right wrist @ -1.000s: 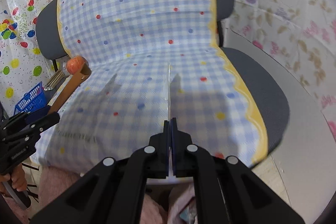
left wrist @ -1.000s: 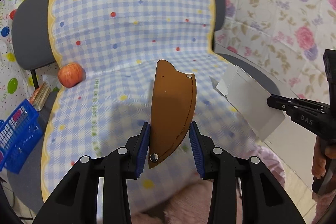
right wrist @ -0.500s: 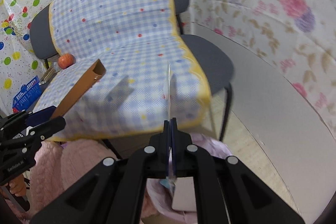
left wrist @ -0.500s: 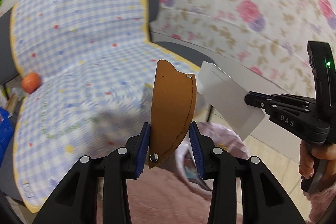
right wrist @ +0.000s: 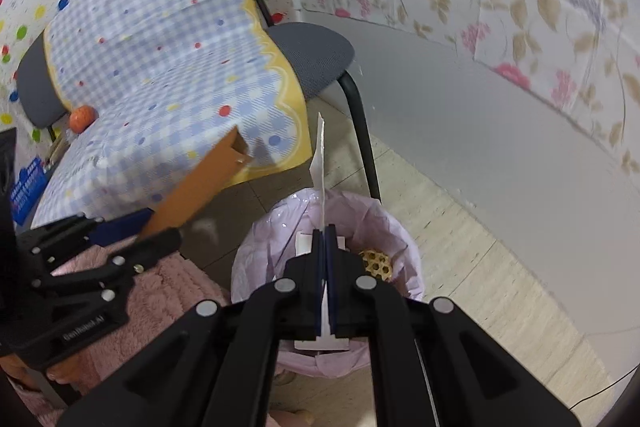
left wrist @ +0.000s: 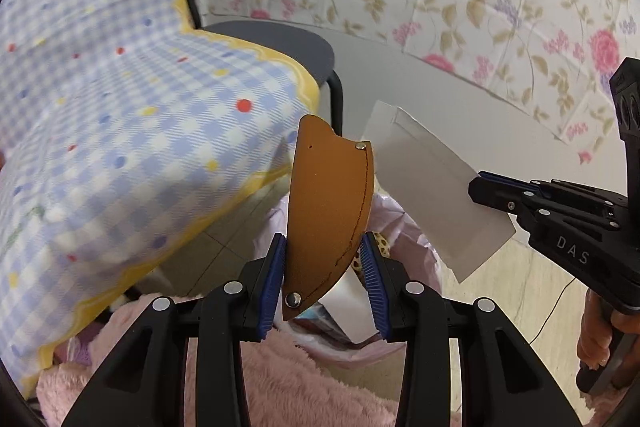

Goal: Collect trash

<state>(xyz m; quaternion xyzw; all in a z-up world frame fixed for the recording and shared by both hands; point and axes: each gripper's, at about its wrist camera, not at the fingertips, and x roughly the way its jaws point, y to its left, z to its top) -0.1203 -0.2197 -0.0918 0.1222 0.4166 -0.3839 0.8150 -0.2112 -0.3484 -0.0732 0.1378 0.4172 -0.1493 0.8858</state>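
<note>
Two pieces of trash are in hand, both close above the bin (right wrist: pixel 404 247), our landmark. Our right gripper (right wrist: pixel 325 227) has its jaws pressed together on a white paper sheet (left wrist: pixel 432 195), directly over the bin's mouth. Our left gripper (left wrist: pixel 324 259) is clamped on a brown leather sheath (left wrist: pixel 330 203), just left of the bin. We judge the drop comes next: parting each gripper over the opening. Beyond the bin, the chair (right wrist: pixel 316 59) stands cloth-covered. Much of the bin's contents is hidden behind the grippers.
</note>
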